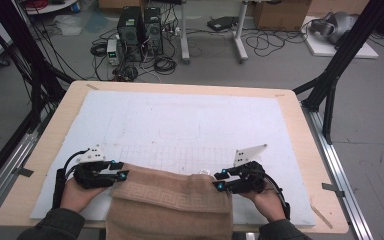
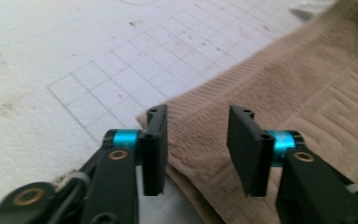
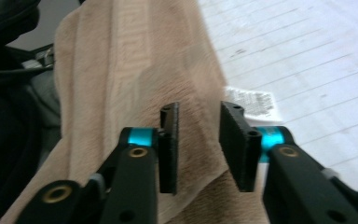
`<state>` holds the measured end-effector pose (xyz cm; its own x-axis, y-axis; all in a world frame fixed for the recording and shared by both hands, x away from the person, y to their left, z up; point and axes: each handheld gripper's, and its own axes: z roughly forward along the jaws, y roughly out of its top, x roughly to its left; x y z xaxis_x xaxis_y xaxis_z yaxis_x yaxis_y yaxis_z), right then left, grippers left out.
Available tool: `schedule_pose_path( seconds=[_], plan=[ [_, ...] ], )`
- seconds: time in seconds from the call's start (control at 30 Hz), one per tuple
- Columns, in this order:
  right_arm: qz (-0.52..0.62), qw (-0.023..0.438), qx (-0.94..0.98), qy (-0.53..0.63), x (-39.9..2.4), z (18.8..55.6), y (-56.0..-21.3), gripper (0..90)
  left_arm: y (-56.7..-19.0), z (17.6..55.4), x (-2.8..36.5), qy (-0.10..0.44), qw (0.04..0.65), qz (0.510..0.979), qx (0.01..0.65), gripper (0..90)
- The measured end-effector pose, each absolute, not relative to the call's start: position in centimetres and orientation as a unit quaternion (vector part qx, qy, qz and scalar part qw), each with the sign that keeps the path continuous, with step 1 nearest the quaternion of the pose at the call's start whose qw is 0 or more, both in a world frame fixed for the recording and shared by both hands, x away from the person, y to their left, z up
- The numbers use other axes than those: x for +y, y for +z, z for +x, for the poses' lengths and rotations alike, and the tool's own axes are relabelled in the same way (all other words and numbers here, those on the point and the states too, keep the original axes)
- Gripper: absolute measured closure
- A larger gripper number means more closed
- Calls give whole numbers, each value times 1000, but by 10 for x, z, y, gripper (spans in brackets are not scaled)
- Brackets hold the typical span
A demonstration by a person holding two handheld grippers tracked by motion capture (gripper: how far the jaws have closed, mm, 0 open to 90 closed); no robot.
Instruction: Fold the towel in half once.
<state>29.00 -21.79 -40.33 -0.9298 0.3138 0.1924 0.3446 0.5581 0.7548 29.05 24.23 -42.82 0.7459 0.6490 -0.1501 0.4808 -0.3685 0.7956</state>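
- Towel status: the tan terry towel with a woven key-pattern band lies folded at the near edge of the white gridded foam mat, with its near part hanging over the table edge towards me.
- My left gripper sits at the towel's far-left corner. Its jaws stand apart and straddle the corner, pads not pressing on the cloth.
- My right gripper is at the far-right corner. Its jaws are apart too, the towel edge between them, nothing clamped.
- White care label pokes out just beside the right corner.
- My read: one gripper per corner so both far corners can be pinched together and the fold kept square.
- Neither grip made yet.
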Motion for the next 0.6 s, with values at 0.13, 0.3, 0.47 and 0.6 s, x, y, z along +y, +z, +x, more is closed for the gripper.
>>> schedule_pose_path(
  seconds=[0.13,0.3,0.47,0.6],
  plan=[
    [-186,12,-886,-425,-208,296,-400,548,-430,304,239,87,431,824,358,450],
    [-178,24,-887,-425,-195,305,-402,503,-429,311,226,73,418,839,341,453],
    [-177,67,-883,-429,-192,310,-412,558,-431,307,223,59,409,855,312,774],
    [-146,73,-892,-421,-188,306,-414,806,-425,300,226,69,421,852,305,823]
  ],
)
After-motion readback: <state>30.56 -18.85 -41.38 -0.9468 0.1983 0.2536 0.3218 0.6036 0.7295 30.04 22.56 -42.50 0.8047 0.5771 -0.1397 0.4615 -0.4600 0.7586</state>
